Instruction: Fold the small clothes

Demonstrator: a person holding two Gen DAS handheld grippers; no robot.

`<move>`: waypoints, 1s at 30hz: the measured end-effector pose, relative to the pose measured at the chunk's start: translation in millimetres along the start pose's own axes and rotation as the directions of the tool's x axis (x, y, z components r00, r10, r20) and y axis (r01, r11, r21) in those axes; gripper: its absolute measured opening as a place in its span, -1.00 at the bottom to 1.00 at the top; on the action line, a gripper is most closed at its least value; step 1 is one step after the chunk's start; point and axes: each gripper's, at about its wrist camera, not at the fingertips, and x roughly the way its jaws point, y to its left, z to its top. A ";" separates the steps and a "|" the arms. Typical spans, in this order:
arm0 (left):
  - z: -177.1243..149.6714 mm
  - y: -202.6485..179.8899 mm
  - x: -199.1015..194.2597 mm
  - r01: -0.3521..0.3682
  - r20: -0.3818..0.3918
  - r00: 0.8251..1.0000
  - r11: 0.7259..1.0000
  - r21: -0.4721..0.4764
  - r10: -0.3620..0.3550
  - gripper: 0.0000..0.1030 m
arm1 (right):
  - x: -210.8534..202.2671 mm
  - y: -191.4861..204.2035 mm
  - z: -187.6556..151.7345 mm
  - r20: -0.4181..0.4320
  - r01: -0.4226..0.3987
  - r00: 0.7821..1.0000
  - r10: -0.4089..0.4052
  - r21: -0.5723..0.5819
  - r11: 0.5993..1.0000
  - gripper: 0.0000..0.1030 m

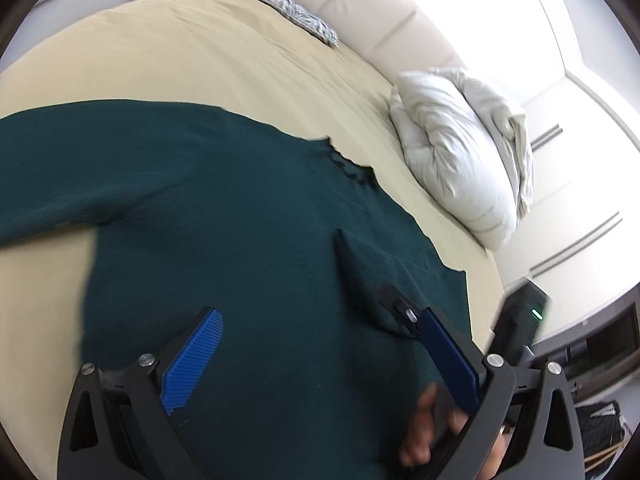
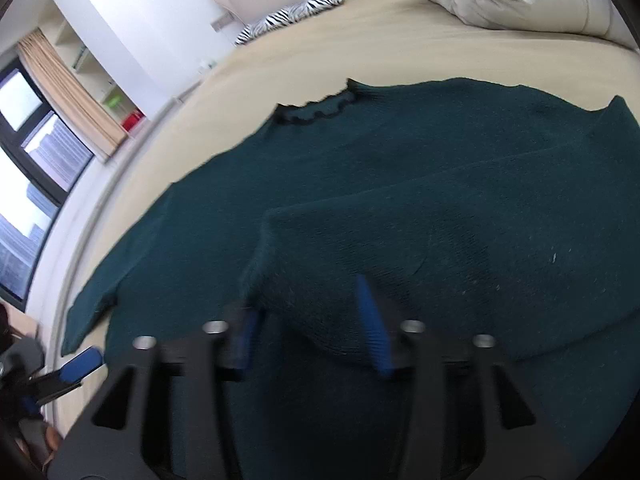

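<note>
I have a dark green knitted sweater (image 2: pixel 400 168) spread across the beige bed (image 1: pixel 200 48), its ruffled collar (image 2: pixel 320 110) toward the headboard and one sleeve (image 2: pixel 420 264) already laid back over the body. My right gripper (image 2: pixel 310 328) hovers just over that folded sleeve with its jaws apart and nothing pinched between them, though the blur makes it hard to say whether the fingertips brush the knit. My left gripper (image 1: pixel 320 356) hangs over the lower body of the sweater, spread wide and empty as well.

The knit looks thick, soft and limp, so I expect it to drape and sag from any single pinch, not hold a line. It should not slip much on the ribbed blue pads (image 1: pixel 192 364), but it will stretch if I drag it. I would take the other sleeve (image 2: pixel 104 280) near its cuff, or pinch the hem at two corners together, so the fold travels flat. The white duvet (image 1: pixel 460 160) and zebra pillow (image 2: pixel 292 12) lie well apart.
</note>
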 end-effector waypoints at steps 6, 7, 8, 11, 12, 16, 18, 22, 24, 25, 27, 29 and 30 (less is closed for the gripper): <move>11.7 -40.1 64.7 -0.014 -0.082 0.996 0.995 0.100 0.023 0.57 | -46.7 -38.8 -2.8 0.024 -0.035 0.999 0.033 0.060 0.998 0.46; 13.7 -44.4 81.7 -0.021 -0.113 0.993 0.994 0.111 0.034 0.46 | -55.0 -52.2 0.3 0.031 -0.033 0.999 0.030 0.086 0.996 0.46; 14.3 -46.0 91.4 -0.025 -0.133 0.990 0.993 0.115 0.040 0.20 | -67.1 -64.5 -10.6 0.038 -0.035 0.999 0.031 0.114 0.993 0.46; 14.8 -51.5 121.2 -0.062 -0.181 0.980 0.988 0.145 0.088 -0.19 | -94.7 -110.6 -4.0 0.065 -0.055 0.997 0.042 0.216 0.975 0.46; 14.7 -52.9 124.0 -0.070 -0.175 0.980 0.985 0.155 0.097 -0.19 | -111.7 -126.4 -17.9 0.078 -0.059 0.996 0.042 0.240 0.969 0.46; 18.2 -63.4 131.1 -0.100 -0.148 0.980 0.975 0.198 0.130 -0.37 | -134.3 -165.9 -16.2 0.103 -0.051 0.994 0.022 0.294 0.955 0.46; 16.8 -68.6 133.0 -0.132 -0.136 0.977 0.964 0.232 0.167 -0.80 | -139.9 -177.6 -18.2 0.110 -0.045 0.994 0.012 0.305 0.951 0.46; 14.7 -70.8 125.4 -0.140 -0.105 0.979 0.950 0.278 0.175 -0.83 | -141.1 -186.0 -24.7 0.105 -0.030 0.994 -0.004 0.321 0.947 0.46; 19.4 -71.1 117.9 -0.143 -0.080 0.982 0.950 0.279 0.171 -0.84 | -144.7 -187.3 -33.0 0.106 -0.025 0.994 -0.010 0.325 0.945 0.46; 23.5 -69.3 111.2 -0.154 -0.049 0.984 0.948 0.278 0.174 -0.84 | -138.3 -177.5 -40.8 0.106 -0.019 0.994 -0.016 0.327 0.945 0.46; 35.3 -61.6 100.4 -0.176 0.001 0.983 0.951 0.254 0.182 -0.84 | -131.4 -170.7 -64.1 0.107 -0.011 0.994 -0.027 0.338 0.941 0.46; 47.6 -47.7 92.6 -0.187 0.033 0.982 0.958 0.219 0.184 -0.84 | -132.3 -177.6 -61.2 0.115 0.003 0.992 -0.046 0.346 0.938 0.46; 52.9 -39.5 91.6 -0.196 0.039 0.981 0.958 0.207 0.192 -0.84 | -132.9 -184.0 -59.2 0.118 0.012 0.991 -0.057 0.353 0.935 0.46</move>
